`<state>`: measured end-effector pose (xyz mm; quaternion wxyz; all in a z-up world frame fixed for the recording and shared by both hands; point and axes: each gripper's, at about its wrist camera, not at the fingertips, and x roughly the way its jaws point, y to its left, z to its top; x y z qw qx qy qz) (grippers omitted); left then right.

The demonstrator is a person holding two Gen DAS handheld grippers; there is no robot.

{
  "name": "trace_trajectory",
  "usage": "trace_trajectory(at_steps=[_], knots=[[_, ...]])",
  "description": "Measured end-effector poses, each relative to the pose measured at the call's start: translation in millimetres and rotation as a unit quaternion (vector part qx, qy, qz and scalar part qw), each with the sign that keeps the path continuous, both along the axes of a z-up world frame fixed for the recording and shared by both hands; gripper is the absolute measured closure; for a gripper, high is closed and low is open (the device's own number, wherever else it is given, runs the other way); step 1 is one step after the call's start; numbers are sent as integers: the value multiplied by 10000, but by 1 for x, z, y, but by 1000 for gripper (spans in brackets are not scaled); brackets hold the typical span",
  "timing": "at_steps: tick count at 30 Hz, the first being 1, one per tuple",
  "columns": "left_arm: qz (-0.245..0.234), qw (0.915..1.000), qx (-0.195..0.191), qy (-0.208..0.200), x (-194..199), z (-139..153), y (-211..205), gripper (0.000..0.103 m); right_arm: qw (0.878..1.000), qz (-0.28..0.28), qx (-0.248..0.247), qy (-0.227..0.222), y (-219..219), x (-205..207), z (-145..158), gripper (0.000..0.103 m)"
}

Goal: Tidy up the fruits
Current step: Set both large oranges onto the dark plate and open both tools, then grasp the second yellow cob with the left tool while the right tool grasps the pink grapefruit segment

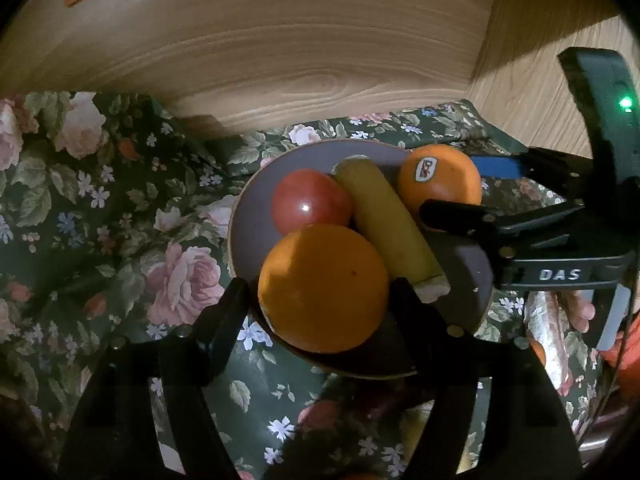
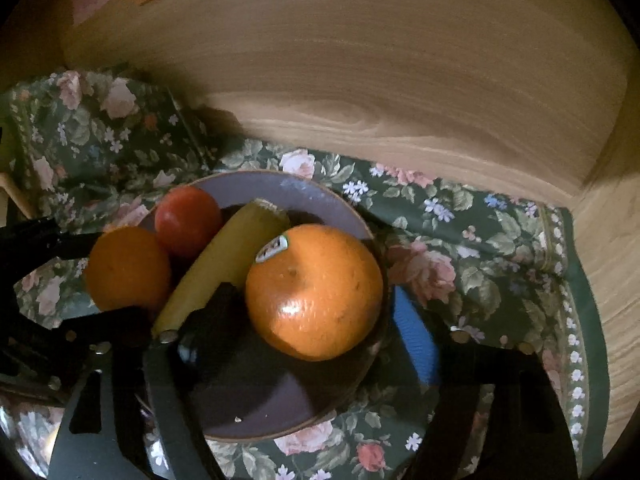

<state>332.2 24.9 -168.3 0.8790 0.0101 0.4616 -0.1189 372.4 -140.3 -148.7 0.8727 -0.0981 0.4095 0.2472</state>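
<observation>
Left wrist view puts the plain orange (image 1: 323, 288) squarely between the wide-spread fingers of the left gripper (image 1: 320, 304), at the near edge of the purple plate (image 1: 256, 196); whether the pads actually touch its skin I cannot tell. Just beyond it lie a red apple (image 1: 311, 202) and a banana (image 1: 386, 226), with a stickered orange (image 1: 440, 182) farther off to the right, where the right gripper (image 1: 456, 192) reaches in from the side. By my judgement this is either the placing or the pick-up of that near orange. Right wrist view shows the right gripper (image 2: 316, 332) also wide open, its fingers bracketing the stickered orange (image 2: 314, 292) with clear gaps, one finger over the plate (image 2: 320, 196) and the blue-padded one outside its rim; the next move calls for a square, gentle closing on round fruit that could roll.
</observation>
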Motion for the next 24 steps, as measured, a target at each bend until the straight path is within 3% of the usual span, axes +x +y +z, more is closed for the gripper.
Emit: trace_trajectory(at_steps=[13, 24], knots=[[342, 9972, -266, -611, -51, 46, 13, 31, 9972, -308, 293, -611, -35, -75, 42, 23], [285, 9973, -234, -634, -113, 44, 13, 31, 9972, -412, 32, -619, -50, -149, 18, 22]])
